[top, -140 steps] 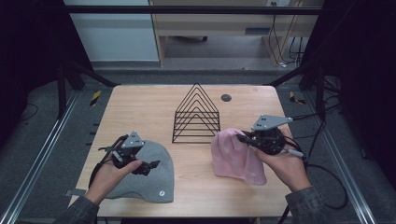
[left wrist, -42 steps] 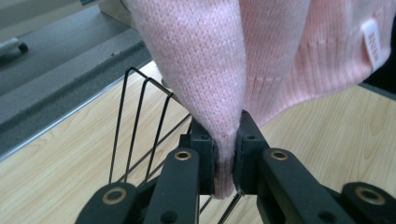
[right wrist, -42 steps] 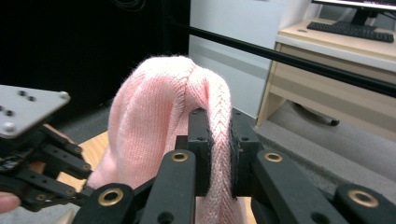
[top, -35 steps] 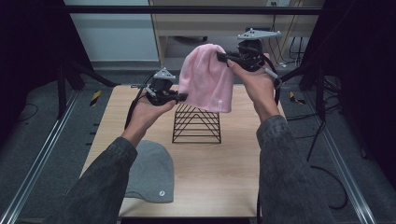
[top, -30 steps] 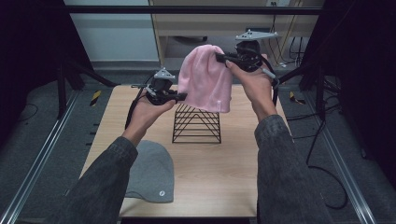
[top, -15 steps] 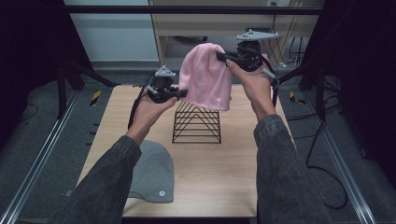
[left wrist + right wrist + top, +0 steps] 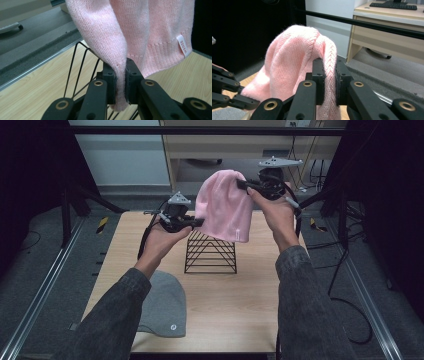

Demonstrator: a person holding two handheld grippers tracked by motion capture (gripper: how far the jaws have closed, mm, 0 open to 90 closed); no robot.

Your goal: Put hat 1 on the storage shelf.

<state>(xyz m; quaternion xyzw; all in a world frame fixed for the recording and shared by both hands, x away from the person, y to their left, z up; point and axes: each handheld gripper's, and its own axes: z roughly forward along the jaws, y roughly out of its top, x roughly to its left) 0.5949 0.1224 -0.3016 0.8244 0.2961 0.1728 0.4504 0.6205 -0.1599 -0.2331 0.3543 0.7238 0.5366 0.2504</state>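
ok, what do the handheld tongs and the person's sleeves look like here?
Both tongs, left and right, are black, two-jawed, with brass-coloured pivot bushings and flat dark pads. Each carries a grey three-cornered plate on top and trails a black cable. The person wears dark grey denim-like sleeves.

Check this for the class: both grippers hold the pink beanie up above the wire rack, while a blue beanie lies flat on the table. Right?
One detail is wrong: the beanie lying flat on the table is grey, not blue, as the high view shows. Both grippers do hold the pink beanie above the wire rack.
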